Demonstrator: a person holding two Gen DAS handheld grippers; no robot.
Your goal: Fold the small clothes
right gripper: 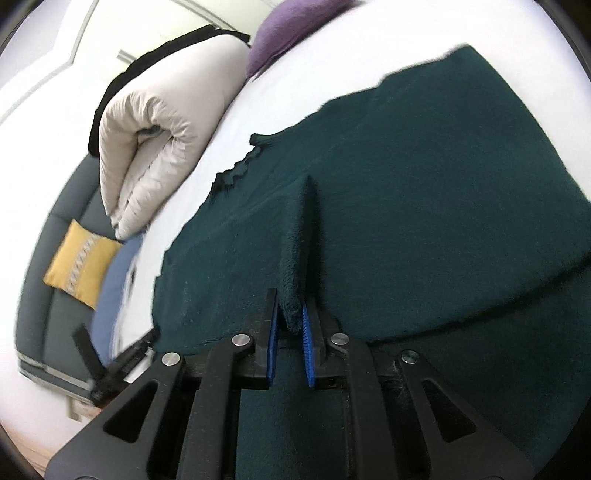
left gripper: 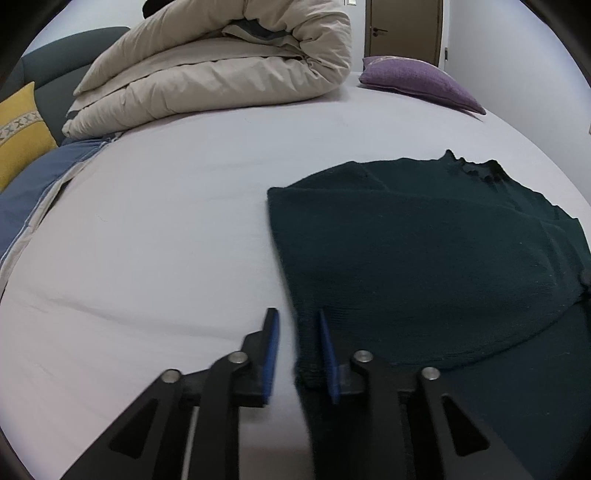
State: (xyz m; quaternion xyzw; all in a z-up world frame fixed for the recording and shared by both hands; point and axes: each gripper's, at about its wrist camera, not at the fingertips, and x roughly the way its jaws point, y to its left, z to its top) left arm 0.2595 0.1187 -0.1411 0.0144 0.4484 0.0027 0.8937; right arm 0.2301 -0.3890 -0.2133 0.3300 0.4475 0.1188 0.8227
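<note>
Only the left wrist view shows the door (left gripper: 402,31). The left gripper (left gripper: 297,354) stands slightly open astride the sweater (left gripper: 424,258) edge; the right gripper (right gripper: 290,325) pinches a raised fold.

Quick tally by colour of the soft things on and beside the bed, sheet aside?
Dark green: 1, sweater
Beige: 1, duvet
Purple: 1, cushion
Yellow: 1, cushion
Blue: 1, a bedding piece at the bed's edge
Total: 5
</note>
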